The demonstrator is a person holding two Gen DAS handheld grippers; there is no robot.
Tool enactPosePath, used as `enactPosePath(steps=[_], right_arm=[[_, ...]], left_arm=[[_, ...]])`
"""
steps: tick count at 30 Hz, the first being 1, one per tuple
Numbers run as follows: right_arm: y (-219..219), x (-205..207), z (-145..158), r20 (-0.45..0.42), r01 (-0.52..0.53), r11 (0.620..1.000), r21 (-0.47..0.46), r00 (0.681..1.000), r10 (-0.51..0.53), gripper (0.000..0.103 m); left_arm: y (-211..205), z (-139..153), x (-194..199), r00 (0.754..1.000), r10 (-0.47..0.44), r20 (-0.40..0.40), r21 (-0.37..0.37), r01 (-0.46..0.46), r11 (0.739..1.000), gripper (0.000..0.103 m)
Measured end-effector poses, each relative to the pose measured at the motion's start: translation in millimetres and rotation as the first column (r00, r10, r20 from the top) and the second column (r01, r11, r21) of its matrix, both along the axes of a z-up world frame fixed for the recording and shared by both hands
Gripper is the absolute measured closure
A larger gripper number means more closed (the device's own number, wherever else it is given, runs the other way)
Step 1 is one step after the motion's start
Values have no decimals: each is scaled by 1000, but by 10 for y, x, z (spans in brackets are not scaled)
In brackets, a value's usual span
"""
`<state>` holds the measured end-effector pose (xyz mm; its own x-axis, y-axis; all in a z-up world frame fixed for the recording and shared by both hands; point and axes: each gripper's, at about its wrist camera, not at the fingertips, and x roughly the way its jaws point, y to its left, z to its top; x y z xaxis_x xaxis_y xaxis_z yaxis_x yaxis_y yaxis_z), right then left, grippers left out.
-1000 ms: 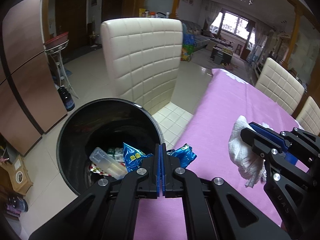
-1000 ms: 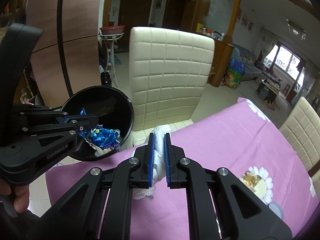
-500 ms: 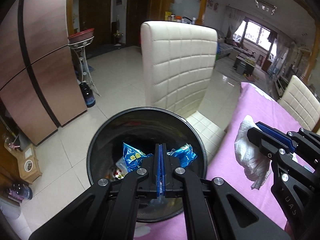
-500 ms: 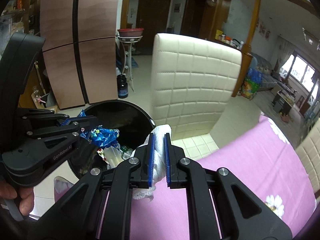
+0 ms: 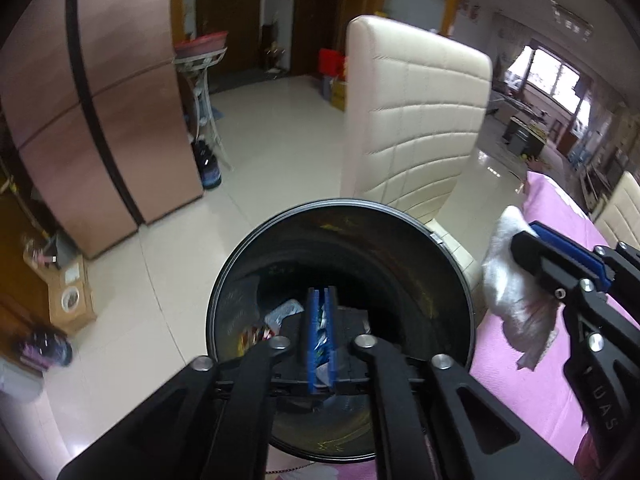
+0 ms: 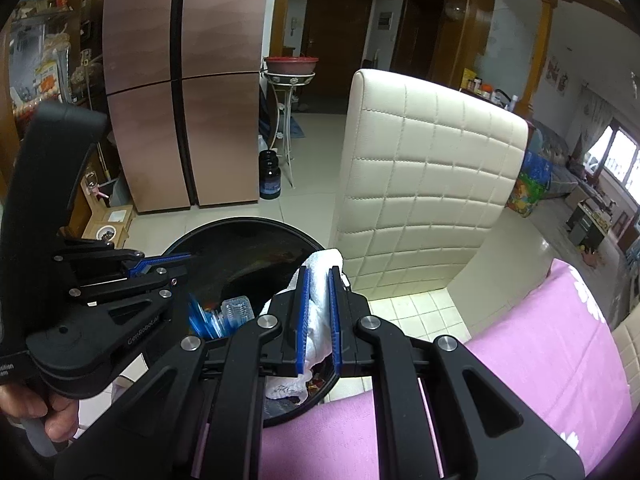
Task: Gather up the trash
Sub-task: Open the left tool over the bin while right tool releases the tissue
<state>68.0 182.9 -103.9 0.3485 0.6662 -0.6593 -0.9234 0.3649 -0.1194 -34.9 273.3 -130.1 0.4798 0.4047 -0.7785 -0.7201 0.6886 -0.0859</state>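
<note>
Left wrist view looks straight down into the black trash bin [image 5: 340, 220], with the left gripper [image 5: 320, 320] over its mouth. Its jaws have just been opening and now stand slightly apart; a blue wrapper [image 5: 320, 330] shows in the slot, though whether the pads press it is unclear. To the right, the right gripper [image 6: 319, 312] is clamped on a white crumpled tissue [image 6: 320, 308], held over the bin's near rim beside the pink-covered worktop [image 6: 540, 340]. Motion blur smears the bin's contents.
</note>
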Motion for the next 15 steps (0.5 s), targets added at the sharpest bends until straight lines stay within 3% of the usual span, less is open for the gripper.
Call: enactPosePath(steps=[2, 3, 5, 8, 15], right_arm=[[18, 6, -22, -6, 2, 1000, 0, 1000, -2, 93], [25, 6, -27, -8, 1, 1000, 0, 1000, -1, 93], [52, -10, -63, -15, -7, 1000, -5, 1000, 7, 93], [71, -34, -93, -24, -18, 1000, -12, 1000, 17, 93], [146, -155, -104, -19, -59, 998, -9, 998, 59, 91]], left_arm=[[34, -19, -55, 999, 35, -2, 5, -35, 999, 24], [32, -2, -111, 997, 72, 13, 40, -73, 997, 19], [8, 31, -188, 995, 92, 46, 85, -96, 992, 18], [-3, 27, -166, 995, 102, 0, 123, -101, 987, 18], [59, 7, -326, 986, 169, -13, 121, -166, 979, 18]])
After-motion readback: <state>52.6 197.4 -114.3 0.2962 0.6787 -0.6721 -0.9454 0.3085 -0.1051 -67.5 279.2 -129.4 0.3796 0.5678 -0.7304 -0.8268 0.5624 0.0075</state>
